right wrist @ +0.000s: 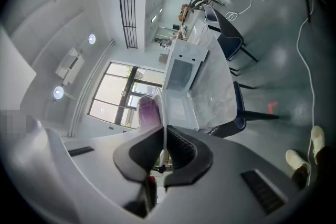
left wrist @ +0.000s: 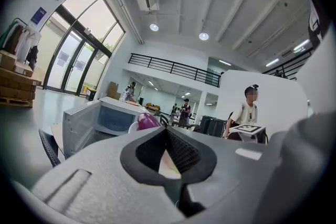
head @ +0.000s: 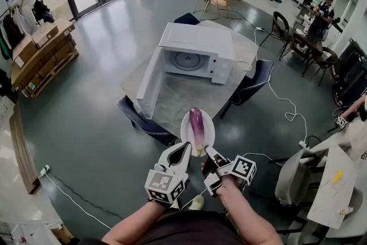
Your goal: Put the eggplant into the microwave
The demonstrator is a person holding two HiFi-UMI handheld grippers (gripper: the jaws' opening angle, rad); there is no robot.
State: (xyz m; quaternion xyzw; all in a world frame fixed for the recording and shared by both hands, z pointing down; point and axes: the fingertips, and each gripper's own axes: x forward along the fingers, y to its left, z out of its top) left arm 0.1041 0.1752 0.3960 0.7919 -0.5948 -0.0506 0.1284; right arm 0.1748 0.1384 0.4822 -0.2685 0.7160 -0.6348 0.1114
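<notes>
We carry the long, glossy purple eggplant (head: 196, 124) on a small round white plate (head: 207, 135), held up at the near side of the pale stone-topped table (head: 189, 97). Our left gripper (head: 186, 150) and right gripper (head: 210, 152) each have their jaws clamped on the plate's near rim, side by side. The boxy white microwave (head: 198, 50) stands on the table with its door (head: 150, 84) swung wide. The eggplant looks light but smooth and rounded, and it lies loose, so we judge it would roll if the plate tips; a level rim matters more than gripping the skin itself
</notes>
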